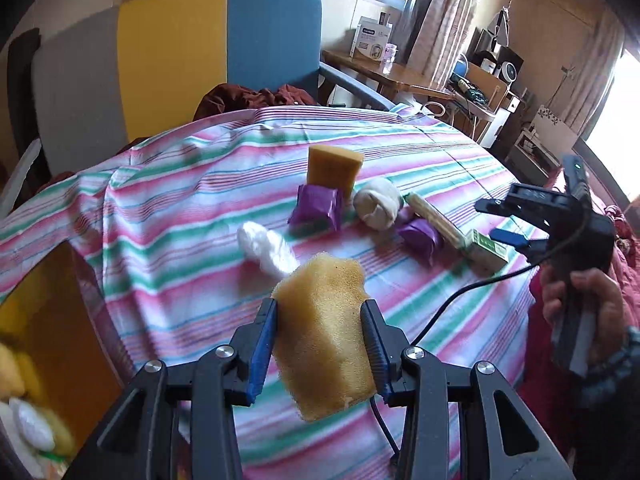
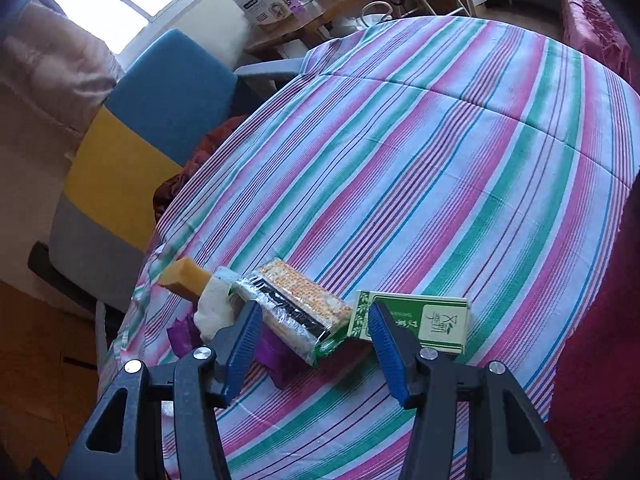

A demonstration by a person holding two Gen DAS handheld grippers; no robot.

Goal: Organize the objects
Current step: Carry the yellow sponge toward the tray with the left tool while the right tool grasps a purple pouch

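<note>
The left gripper [image 1: 320,320] has its jaws closed on a yellow sponge [image 1: 324,336], lifted clear of the striped cloth [image 1: 180,184] that covers the surface. The right gripper [image 2: 312,344] has its jaws standing apart with nothing between them, hovering just above a cracker pack [image 2: 296,312] and a green box [image 2: 424,320].

Beyond the held sponge, the pile is still mostly unsorted: a white wad [image 1: 264,248], two purple packets [image 1: 316,208], a second sponge [image 1: 332,172] standing behind them, a cream roll [image 1: 376,204], then the cracker pack and green box on the right. At the near left a cardboard box [image 1: 60,320] sits below the surface edge and already holds some yellow and white items, blurred, so sorting looks begun but far from finished; the held sponge probably belongs there too.

As for room, the left stretch of cloth between the pile and the box is bare, giving a free path. The surface edge drops off just before the box, with a chair [image 1: 172,64] at the far side. The right gripper works near the right edge, its cable [image 1: 460,300] trailing across the cloth toward the left gripper, a possible snag.
</note>
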